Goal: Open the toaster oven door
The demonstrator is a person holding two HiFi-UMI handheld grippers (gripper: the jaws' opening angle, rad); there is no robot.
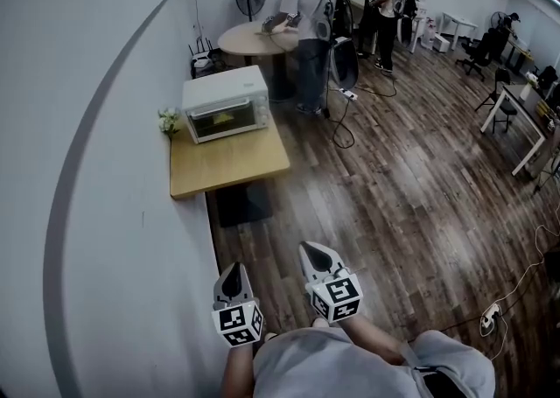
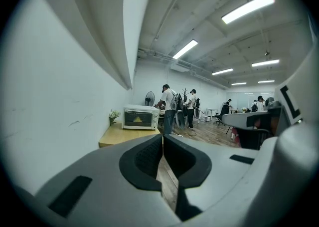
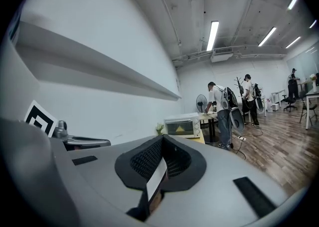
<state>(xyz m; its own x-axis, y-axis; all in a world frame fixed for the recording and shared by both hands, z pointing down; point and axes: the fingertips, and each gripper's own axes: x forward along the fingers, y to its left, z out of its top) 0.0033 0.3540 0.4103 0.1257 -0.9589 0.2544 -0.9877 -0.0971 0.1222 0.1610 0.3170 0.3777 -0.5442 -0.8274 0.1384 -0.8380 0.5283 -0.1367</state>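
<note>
Task not yet begun: a person holding two grippers stands well away from a closed toaster oven.

The white toaster oven [image 1: 225,105] sits at the far end of a wooden table [image 1: 229,163] against the wall, with its glass door shut. A small bunch of flowers [image 1: 168,120] stands just beside it. The left gripper [image 1: 232,281] and right gripper [image 1: 320,259] are held low near the person's body, both pointing toward the oven. Each has its jaws pressed together with nothing between them. Everything is left to do: walk up to the table, reach the door's handle and pull the door open.
</note>
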